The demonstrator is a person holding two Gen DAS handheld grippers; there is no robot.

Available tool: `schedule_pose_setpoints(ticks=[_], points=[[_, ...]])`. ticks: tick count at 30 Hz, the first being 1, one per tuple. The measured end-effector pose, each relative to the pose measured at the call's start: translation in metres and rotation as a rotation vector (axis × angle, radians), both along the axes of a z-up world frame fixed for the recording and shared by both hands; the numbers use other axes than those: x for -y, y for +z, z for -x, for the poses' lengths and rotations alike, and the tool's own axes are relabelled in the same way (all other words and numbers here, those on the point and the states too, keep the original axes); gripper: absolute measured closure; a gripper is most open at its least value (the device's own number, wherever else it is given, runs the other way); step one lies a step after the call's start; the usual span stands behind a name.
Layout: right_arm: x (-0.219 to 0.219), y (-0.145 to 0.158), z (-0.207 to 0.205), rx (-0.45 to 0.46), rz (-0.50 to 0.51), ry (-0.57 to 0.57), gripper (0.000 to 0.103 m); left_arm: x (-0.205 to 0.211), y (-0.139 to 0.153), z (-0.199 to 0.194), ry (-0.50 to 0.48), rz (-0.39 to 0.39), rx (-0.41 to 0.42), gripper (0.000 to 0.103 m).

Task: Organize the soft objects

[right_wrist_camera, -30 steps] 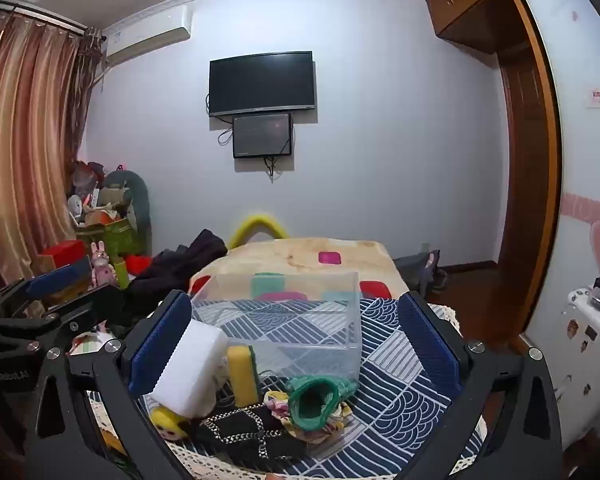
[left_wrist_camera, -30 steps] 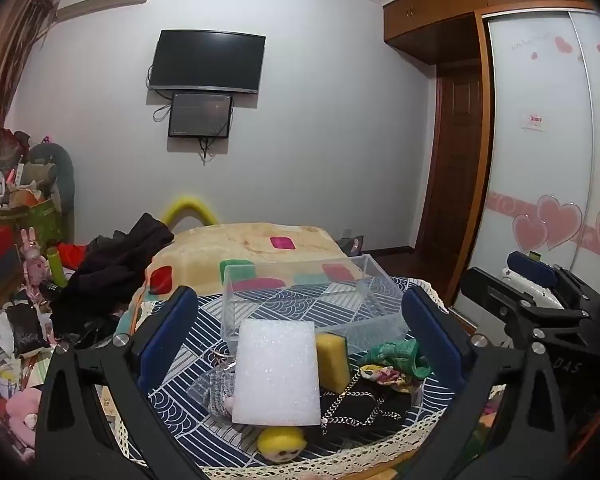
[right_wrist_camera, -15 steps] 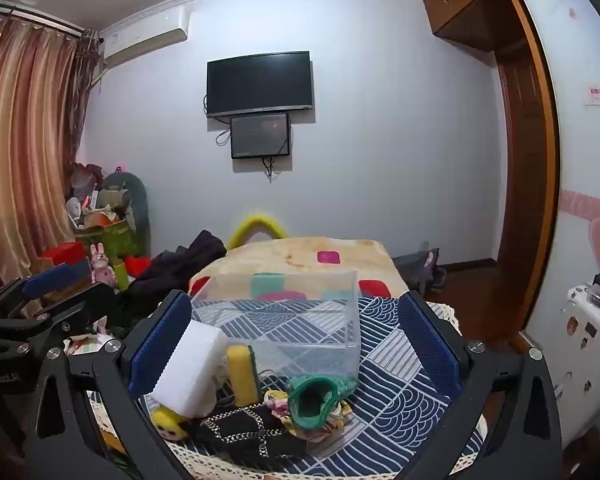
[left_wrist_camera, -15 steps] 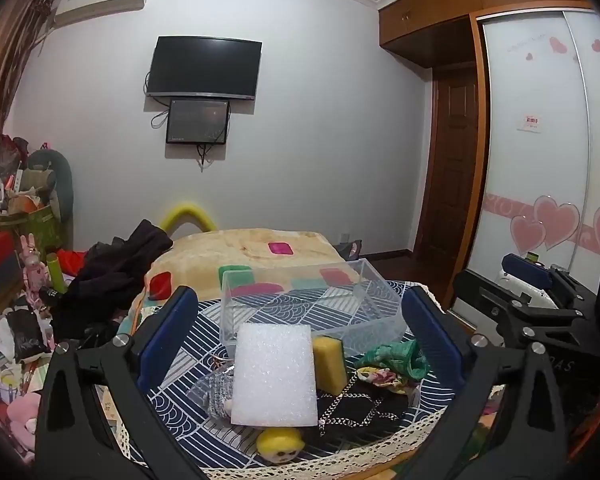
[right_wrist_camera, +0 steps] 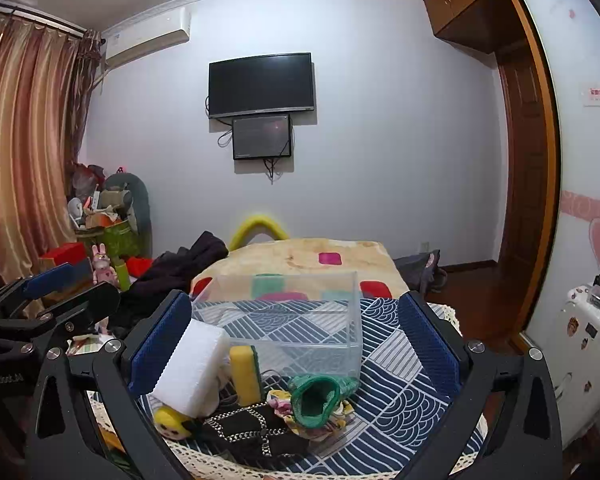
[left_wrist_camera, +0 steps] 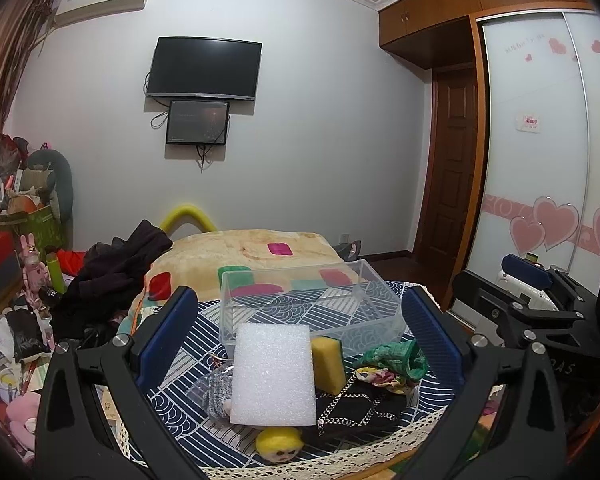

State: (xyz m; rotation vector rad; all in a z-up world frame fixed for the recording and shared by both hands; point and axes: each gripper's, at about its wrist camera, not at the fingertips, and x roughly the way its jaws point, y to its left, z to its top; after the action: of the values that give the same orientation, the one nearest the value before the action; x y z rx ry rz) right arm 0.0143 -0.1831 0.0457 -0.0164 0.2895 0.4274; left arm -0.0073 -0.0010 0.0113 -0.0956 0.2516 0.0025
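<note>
A clear plastic bin point(left_wrist_camera: 308, 304) stands empty on a blue patterned tablecloth point(left_wrist_camera: 180, 364). In front of it lie a white foam block point(left_wrist_camera: 274, 376), a yellow sponge point(left_wrist_camera: 328, 364), a green knit item point(left_wrist_camera: 396, 360), a black chain-strap pouch point(left_wrist_camera: 360, 410), a grey knit piece point(left_wrist_camera: 216, 394) and a yellow doll head point(left_wrist_camera: 280, 442). My left gripper point(left_wrist_camera: 300, 340) is open and empty, held above the pile. My right gripper point(right_wrist_camera: 296, 344) is open and empty to its right; the bin point(right_wrist_camera: 284, 320), foam block point(right_wrist_camera: 192, 368), sponge point(right_wrist_camera: 244, 374) and green item point(right_wrist_camera: 316, 400) show between its fingers.
A bed with a beige blanket point(left_wrist_camera: 252, 252) lies behind the table. Dark clothes point(left_wrist_camera: 112, 276) and clutter are piled at the left. A wardrobe with heart stickers point(left_wrist_camera: 540, 200) and a door stand at the right. A TV point(left_wrist_camera: 204, 68) hangs on the wall.
Both grippers have barely shifted; the left view has drifted slightly. Nothing on the table has moved.
</note>
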Motion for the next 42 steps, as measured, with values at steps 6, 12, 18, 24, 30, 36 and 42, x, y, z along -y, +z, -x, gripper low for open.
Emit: schedule_pose_setpoints(ticks=[6,12,18,24,30,36,42], points=[[-0.0007,0.0000,0.0004,0.000,-0.002,0.000,0.000,-0.0018,-0.0007,0.0011,0.000,0.004,0.004,0.000],[-0.0022,0.0031,0.0027,0.003,-0.003,0.001,0.000,-0.0018,-0.0009,0.0013,0.000,0.006,0.006,0.000],[-0.0027,0.0044,0.0038,0.005,-0.004,0.003,0.000,-0.0029,-0.0009,0.0016,0.002,0.013,0.007,0.000],[-0.0028,0.0046,0.0043,0.007,-0.005,0.004,0.000,-0.0031,-0.0017,0.0013,-0.001,0.020,0.005,0.000],[-0.0032,0.0051,0.0045,0.008,-0.006,0.004,0.000,-0.0029,-0.0018,0.0007,-0.001,0.020,0.005,0.000],[-0.0031,0.0051,0.0050,0.010,-0.008,0.004,0.000,-0.0029,-0.0024,0.0016,-0.002,0.021,0.005,0.000],[-0.0028,0.0050,0.0046,0.009,-0.011,0.006,0.000,-0.0031,-0.0023,0.0016,-0.005,0.023,0.005,0.000]])
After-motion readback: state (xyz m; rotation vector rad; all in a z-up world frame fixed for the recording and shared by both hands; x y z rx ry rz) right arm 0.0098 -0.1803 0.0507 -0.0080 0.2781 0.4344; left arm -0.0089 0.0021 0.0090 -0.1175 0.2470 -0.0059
